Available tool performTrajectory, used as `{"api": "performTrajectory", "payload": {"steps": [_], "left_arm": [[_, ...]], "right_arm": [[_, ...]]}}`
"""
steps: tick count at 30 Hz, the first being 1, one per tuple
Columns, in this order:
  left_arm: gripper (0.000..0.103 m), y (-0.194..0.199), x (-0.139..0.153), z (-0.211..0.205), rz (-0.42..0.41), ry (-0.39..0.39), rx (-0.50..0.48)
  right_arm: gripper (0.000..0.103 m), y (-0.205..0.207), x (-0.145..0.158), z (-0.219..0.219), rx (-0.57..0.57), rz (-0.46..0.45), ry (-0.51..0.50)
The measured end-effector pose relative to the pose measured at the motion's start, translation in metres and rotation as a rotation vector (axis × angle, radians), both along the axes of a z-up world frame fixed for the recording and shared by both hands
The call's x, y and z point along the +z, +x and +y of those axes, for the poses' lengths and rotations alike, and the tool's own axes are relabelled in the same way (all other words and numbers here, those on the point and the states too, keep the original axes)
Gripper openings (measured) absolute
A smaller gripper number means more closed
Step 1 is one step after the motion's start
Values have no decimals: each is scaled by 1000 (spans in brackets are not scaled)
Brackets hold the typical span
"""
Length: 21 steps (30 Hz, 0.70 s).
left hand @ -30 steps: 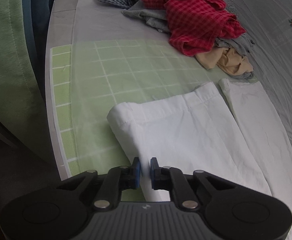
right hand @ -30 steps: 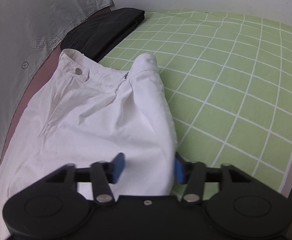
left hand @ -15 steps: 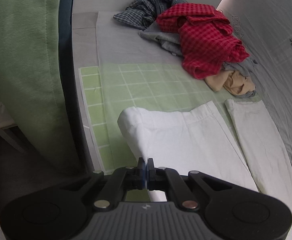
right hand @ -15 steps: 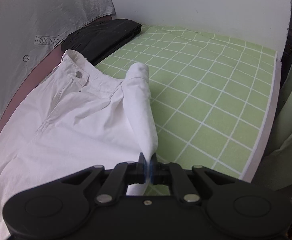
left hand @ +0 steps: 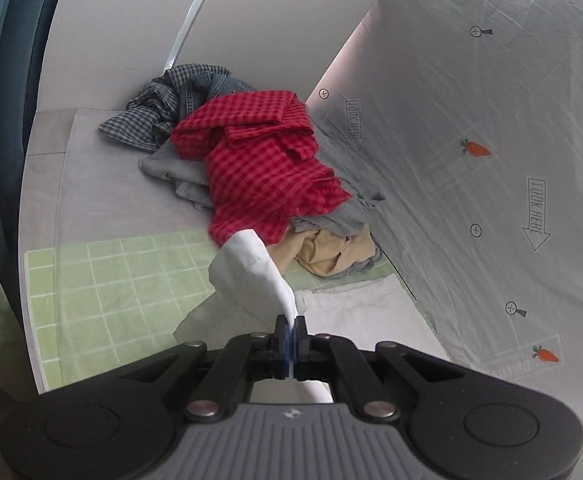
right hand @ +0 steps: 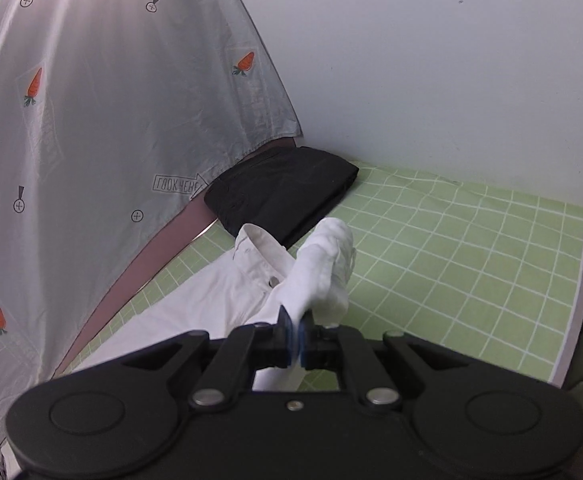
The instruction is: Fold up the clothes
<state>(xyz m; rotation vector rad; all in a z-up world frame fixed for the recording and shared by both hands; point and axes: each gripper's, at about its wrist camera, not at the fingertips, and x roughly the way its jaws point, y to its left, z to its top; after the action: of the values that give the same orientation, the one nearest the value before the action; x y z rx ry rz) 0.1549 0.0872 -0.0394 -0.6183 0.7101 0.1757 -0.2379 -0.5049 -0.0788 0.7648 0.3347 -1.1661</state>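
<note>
Fingers (left hand: 280, 330) of my left gripper (left hand: 290, 344) are clamped on a fold of the white trousers (left hand: 251, 276), and the cloth rises from the pads in a bunched ridge, clear of the sheet (left hand: 103, 280). My right gripper (right hand: 295, 340) pinches the trousers (right hand: 319, 272) the same way, jaws pressed together on the fabric near the waistband (right hand: 257, 246), with a small button (right hand: 273, 281) showing just beside the lifted part.

From the right wrist I see the rest of the trousers lying flat on the green checked sheet (right hand: 451, 260), running back toward me along the edge of a grey curtain (right hand: 111, 120) printed with carrots. A folded black garment (right hand: 283, 196) sits beyond the waistband, touching or nearly touching it; I cannot tell which.

From the left wrist, one trouser leg (left hand: 355, 312) lies flat below the curtain (left hand: 471, 160), while the gripped part hangs off the sheet. Behind it lies a heap of unfolded clothes: a red checked shirt (left hand: 259, 172) on top, a blue plaid piece (left hand: 151, 120), grey cloth (left hand: 179, 176) and a tan garment (left hand: 331, 252).
</note>
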Motion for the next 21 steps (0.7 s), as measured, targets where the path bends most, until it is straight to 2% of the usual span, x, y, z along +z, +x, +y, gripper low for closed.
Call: {"api": "performTrajectory", "payload": {"steps": [3,5,9,12,14,16,17,19,20,21], "left_arm": [[1,9,-18,-3,49,-12,11],[1,17,-21,-8,52,-19,14],[1,56,-18,-33,31,-2,-17],[1,111,-9,-63,5,-13,-68],[1,161,-3,-88,-33,-36,-109],[2,216,5,-126,-94,18,-172],[6,243,8,-146,-125,53,-203],[23,284,7,-183,-150,145,-229],[39,293,3,-194,-143,177,-233],[50,295,-4,-199,-130,197,-240]], "right_arm": [[3,10,-12,-5,-15,21,21],[3,17,-19,-8,-23,36,31],[3,52,-2,-30,6,66,-23],[3,99,10,-64,36,79,-62],[3,134,14,-94,56,76,-81],[3,170,14,-127,76,62,-98],[3,189,12,-145,88,55,-107],[5,232,0,-179,133,90,-110],[21,253,-7,-194,158,116,-105],[56,270,-13,-203,178,143,-102]]}}
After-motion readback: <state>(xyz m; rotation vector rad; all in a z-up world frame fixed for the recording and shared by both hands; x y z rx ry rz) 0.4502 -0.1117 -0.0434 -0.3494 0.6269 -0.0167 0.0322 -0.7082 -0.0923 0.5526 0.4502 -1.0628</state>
